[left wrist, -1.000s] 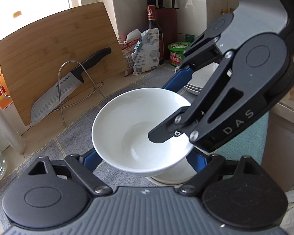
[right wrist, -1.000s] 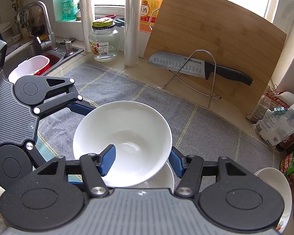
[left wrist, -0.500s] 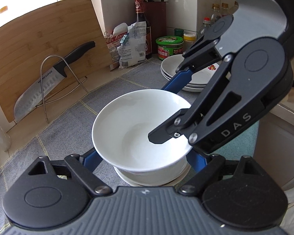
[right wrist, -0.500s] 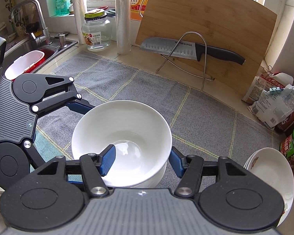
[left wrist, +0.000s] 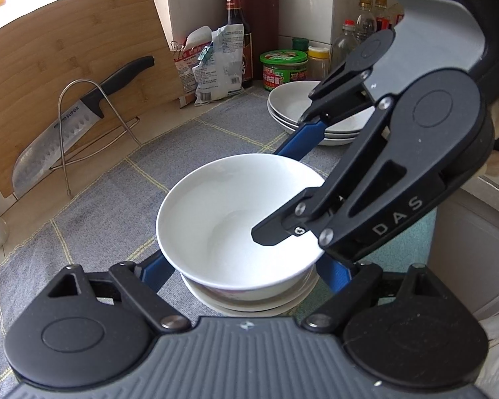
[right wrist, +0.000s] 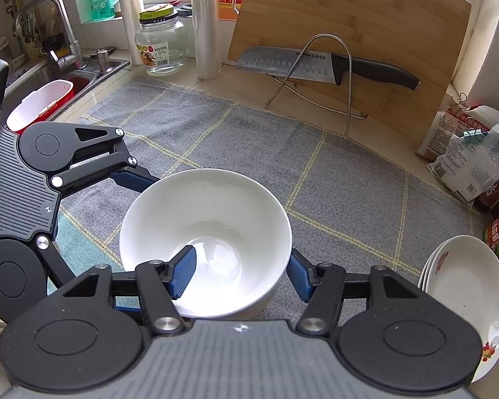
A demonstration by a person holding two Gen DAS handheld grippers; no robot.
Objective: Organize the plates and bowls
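Note:
A white bowl (left wrist: pixel 229 212) sits nested on a stack of white bowls (left wrist: pixel 249 302) on the grey mat; it also shows in the right wrist view (right wrist: pixel 206 246). My left gripper (left wrist: pixel 246 272) straddles the bowl's sides, its blue fingers (left wrist: pixel 153 269) low beside it. My right gripper (right wrist: pixel 239 277) has its left finger (right wrist: pixel 183 271) inside the bowl and its right finger outside the rim, jaws apart. A stack of white plates (left wrist: pixel 316 113) stands at the back right; it also shows in the right wrist view (right wrist: pixel 465 299).
A bamboo cutting board (right wrist: pixel 349 33) leans at the back with a knife (right wrist: pixel 316 65) on a wire rack. Bags (left wrist: pixel 216 63), a sauce bottle and a green-lidded tub (left wrist: pixel 284 69) stand by the plates. A glass jar (right wrist: pixel 161 46) and the sink (right wrist: pixel 50 89) lie to the left.
Both grippers carried the bowl to the right and lowered it onto the bowl stack. The plate stack came closer into view.

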